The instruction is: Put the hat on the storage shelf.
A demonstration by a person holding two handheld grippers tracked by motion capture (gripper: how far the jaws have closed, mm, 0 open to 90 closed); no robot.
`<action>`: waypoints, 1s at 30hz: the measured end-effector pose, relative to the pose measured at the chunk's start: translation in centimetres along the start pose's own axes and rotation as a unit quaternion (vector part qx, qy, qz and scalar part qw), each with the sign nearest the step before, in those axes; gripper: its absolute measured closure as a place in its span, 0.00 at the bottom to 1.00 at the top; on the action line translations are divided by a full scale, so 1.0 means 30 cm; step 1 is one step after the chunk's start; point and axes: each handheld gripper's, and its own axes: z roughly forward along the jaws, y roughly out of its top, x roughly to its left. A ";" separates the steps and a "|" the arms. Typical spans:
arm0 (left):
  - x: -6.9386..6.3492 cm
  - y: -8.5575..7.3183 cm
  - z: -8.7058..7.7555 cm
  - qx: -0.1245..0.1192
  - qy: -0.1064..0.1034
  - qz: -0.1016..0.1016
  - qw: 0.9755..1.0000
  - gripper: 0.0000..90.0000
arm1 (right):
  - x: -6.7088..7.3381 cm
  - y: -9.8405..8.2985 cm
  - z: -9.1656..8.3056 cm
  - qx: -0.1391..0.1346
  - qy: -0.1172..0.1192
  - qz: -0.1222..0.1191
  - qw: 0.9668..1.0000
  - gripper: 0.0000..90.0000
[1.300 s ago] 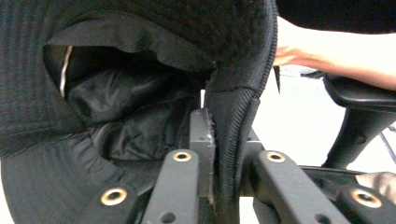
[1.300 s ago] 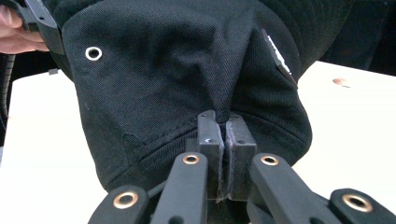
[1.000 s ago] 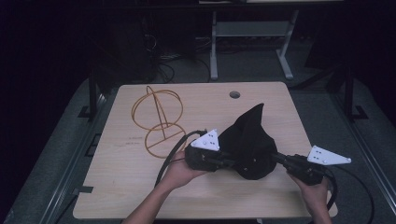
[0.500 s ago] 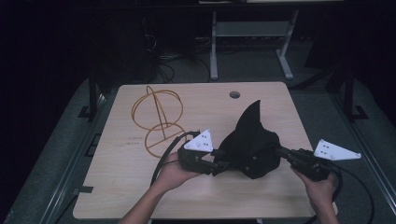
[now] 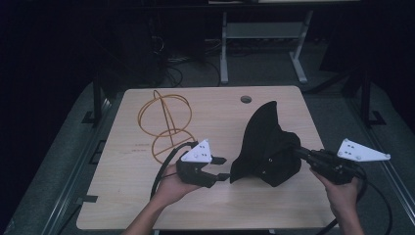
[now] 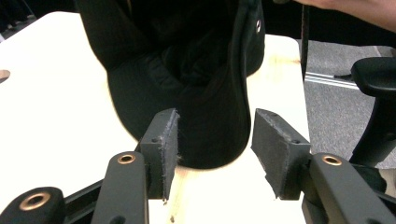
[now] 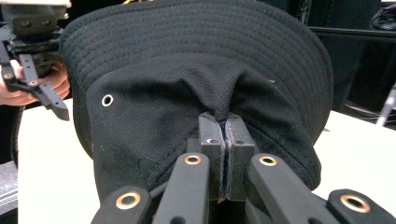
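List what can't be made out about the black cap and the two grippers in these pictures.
- Black cap, high view: its far side and where it meets the table, hidden by its own dark cloth.
- Right gripper, right gripper view: the pinched fold, buried between the shut pads.
- Cap's top, left gripper view: cut off by the upper edge.
- Left gripper: jaws have just been opening, pads off the cap; whether the brim reaches between them is unclear.

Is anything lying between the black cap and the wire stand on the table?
Yes, partly: the left claw, its jaws just opened and off the cap, sits between the cap and the wire stand. The right claw pinches the cap's fabric.
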 end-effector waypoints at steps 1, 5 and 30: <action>-0.001 -0.007 -0.005 0.001 0.000 -0.001 1.000 0.55 | 0.000 0.007 -0.002 0.000 -0.003 -0.001 1.000 0.98; -0.008 -0.034 -0.022 0.001 0.006 -0.006 1.000 0.53 | 0.000 0.036 -0.005 0.005 -0.004 -0.002 1.000 0.98; -0.013 -0.233 -0.087 0.009 0.031 -0.048 0.998 0.46 | -0.008 0.167 0.049 0.029 -0.006 0.010 1.000 0.98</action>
